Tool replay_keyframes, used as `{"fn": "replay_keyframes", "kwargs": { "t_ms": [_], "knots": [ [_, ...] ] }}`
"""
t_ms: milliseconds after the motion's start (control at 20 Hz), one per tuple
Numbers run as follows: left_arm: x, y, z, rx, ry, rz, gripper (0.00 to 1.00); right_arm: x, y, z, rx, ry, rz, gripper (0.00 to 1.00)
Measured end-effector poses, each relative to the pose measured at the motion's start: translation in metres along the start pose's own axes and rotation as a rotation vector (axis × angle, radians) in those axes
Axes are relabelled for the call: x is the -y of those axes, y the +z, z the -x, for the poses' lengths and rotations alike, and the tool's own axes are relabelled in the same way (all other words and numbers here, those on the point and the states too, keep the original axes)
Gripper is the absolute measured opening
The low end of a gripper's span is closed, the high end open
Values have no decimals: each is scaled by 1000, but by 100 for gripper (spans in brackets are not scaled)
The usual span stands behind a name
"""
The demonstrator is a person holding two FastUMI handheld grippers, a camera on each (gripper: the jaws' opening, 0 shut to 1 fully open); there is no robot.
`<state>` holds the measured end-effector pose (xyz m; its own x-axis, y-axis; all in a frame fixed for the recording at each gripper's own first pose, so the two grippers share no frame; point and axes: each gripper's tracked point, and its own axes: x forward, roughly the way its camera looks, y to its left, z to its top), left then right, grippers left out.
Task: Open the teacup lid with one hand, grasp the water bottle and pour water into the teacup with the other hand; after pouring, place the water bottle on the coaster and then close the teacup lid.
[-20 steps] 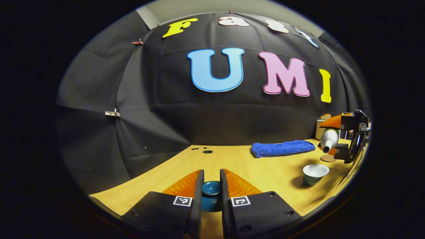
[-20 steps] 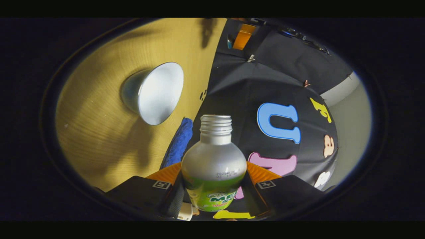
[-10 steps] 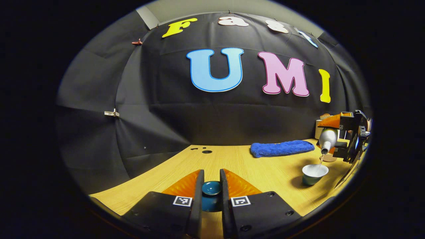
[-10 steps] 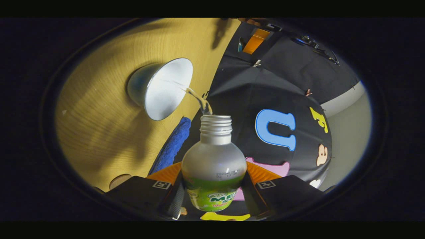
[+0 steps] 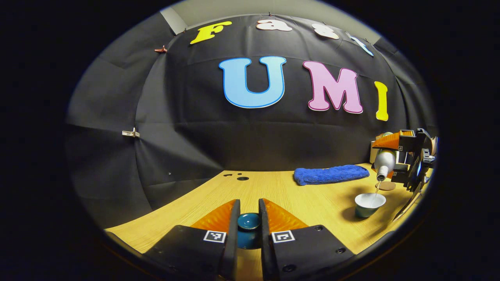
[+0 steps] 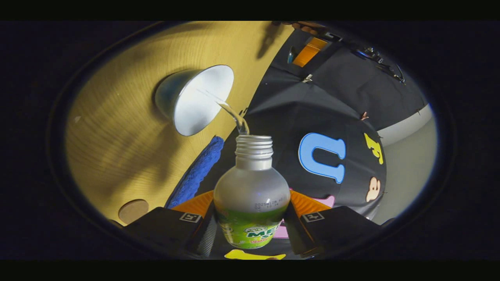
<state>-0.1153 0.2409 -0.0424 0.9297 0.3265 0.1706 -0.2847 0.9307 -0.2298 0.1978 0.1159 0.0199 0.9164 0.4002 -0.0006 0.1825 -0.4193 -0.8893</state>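
A thin stream of water [image 6: 233,115] runs from the tipped bottle [image 6: 252,195] into the open teacup [image 6: 195,99], which stands on the wooden surface [image 6: 117,128] near its right end. In the left gripper view the same pour shows far off: the bottle [image 5: 384,164] hangs neck-down just above the teacup [image 5: 368,204]. The right gripper [image 6: 250,230] has its fingers pressed on either side of the bottle's body; the bottle's base is cut off at the picture's lower edge. Its green label is partly hidden by the fingers and too cropped to make out. The left gripper [image 5: 249,230] sits low over the surface, well apart from the teacup, its fingers pinching the knob of the dark lid [image 5: 249,221]; most of the lid is hidden between them. The round coaster [image 6: 133,211] lies bare beside the blue towel [image 6: 197,175], past the teacup. Compared with a second ago, when no water was leaving the bottle, the stream now flows, the bottle is tipped steeper, and more of the coaster has come into the right gripper view.
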Motion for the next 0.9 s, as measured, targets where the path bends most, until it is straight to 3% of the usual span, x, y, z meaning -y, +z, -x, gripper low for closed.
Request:
{"fn": "replay_keyframes", "kwargs": {
  "t_ms": [900],
  "knots": [
    [4,1,0,2,-32,-2,28,21,8,1,46,-27,181,78]
  ]
}}
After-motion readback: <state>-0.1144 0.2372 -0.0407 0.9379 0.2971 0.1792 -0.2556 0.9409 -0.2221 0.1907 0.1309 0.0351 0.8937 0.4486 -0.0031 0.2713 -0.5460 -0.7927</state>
